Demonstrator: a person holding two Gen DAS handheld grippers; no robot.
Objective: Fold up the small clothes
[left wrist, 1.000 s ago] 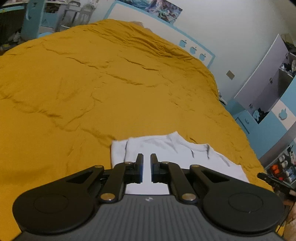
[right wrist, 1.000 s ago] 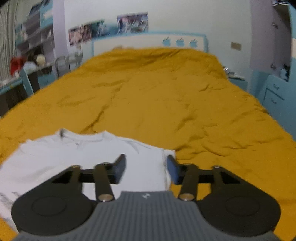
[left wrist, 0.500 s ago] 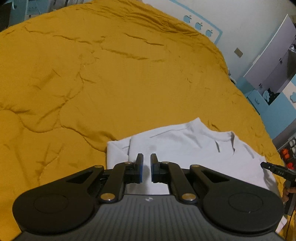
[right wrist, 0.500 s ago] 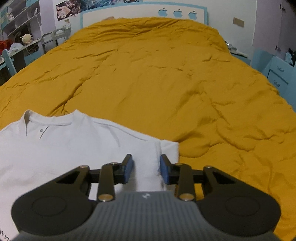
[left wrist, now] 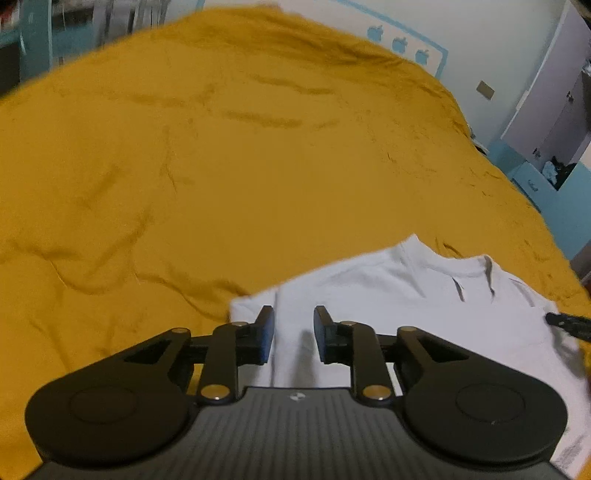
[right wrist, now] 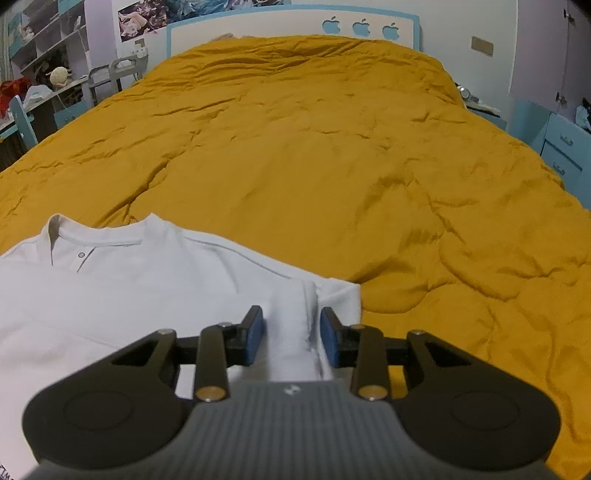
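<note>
So left wrist cam: left gripper (left wrist: pixel 293 334) has its jaws apart w/ nothing in them, over the white shirt's (left wrist: pixel 388 295) sleeve edge on the mustard duvet (left wrist: pixel 221 166) (blurry). Right cam: right gripper (right wrist: pixel 291 338) also parted, straddling a folded sleeve ridge, not pinching it.

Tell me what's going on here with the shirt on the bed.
A person is working on a white shirt spread on a bed with a yellow blanket, using hand-held tongs in each hand. The left tongs hang open over the shirt's left sleeve edge. The right tongs are open too, with a raised ridge of the right sleeve between the fingers, not pinched. The collar points toward the headboard. The shirt looks mostly flat, with the sleeves partly turned in.
</note>
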